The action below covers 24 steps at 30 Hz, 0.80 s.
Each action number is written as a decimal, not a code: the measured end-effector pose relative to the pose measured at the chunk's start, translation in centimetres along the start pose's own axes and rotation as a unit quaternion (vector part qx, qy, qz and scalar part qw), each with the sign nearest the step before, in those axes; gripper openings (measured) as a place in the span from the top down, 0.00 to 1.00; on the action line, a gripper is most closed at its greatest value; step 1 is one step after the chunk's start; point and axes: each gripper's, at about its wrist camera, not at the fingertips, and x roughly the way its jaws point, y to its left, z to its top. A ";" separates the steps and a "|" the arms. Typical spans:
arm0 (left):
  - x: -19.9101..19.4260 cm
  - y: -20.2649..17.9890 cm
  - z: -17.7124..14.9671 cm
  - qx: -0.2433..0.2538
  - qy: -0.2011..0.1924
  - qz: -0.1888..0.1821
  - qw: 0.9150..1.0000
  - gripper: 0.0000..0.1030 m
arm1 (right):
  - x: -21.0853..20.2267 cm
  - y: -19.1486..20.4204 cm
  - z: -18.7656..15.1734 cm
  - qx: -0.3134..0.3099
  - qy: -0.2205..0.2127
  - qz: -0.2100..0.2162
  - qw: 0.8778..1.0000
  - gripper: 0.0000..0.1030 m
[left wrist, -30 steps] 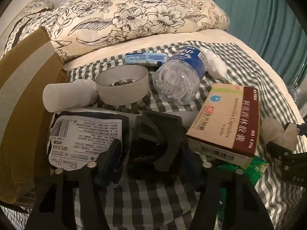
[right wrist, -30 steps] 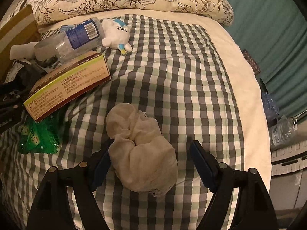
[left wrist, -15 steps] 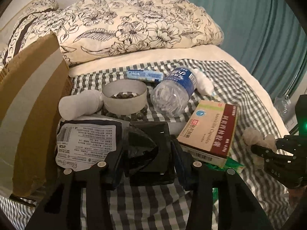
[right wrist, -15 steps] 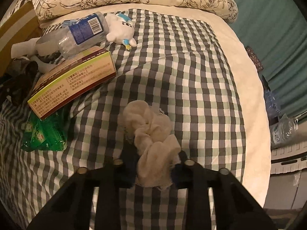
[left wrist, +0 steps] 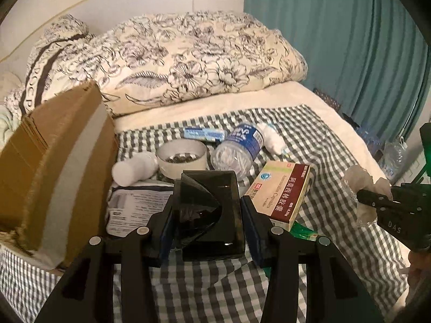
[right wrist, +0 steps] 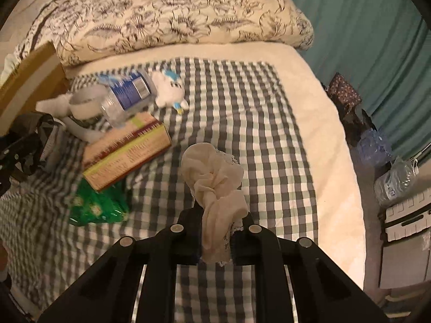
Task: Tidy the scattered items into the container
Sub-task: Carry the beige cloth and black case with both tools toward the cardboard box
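Left gripper [left wrist: 206, 216]: jaws clamped on a black glossy case [left wrist: 212, 215], lifted clear of the checked blanket [left wrist: 204, 282]; case's long axis runs away from the camera, its open curved flap facing left.

Right gripper [right wrist: 215, 239]: closed tight on a cream lace-trimmed sock [right wrist: 215, 185], bunched, its long axis running forward along the fingers, toe end drooping free above the blanket's middle.

Near blanket edge: green snack packet [right wrist: 98, 207], half under a medicine box [right wrist: 126, 150] whose long axis angles toward the right edge.

Middle: white-labelled dark pouch [left wrist: 134, 207], white bottle [left wrist: 132, 169] on its side, white bowl of dark beads [left wrist: 181, 158].

Far: water bottle [right wrist: 126, 91] lying flat, white plush toy [right wrist: 169, 94], blue tube [left wrist: 204, 133].

Left edge: cardboard box [left wrist: 54, 161], the container, flap raised.

Handling note: carry both loads high over the clutter, clear the flap, and release only once above the opening; the sock's loose end could snag.
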 end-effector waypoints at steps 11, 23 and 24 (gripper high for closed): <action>-5.2 1.6 0.5 -0.010 -0.036 0.010 0.999 0.55 | -6.0 1.7 0.2 0.004 -0.070 0.002 0.998 0.87; -11.5 3.9 1.5 -0.021 -0.083 0.031 0.996 0.55 | -13.7 3.3 0.7 0.030 -0.147 0.013 0.989 0.87; -12.0 4.1 1.6 -0.022 -0.085 0.032 0.996 0.55 | -14.4 3.5 0.8 0.030 -0.154 0.014 0.987 0.87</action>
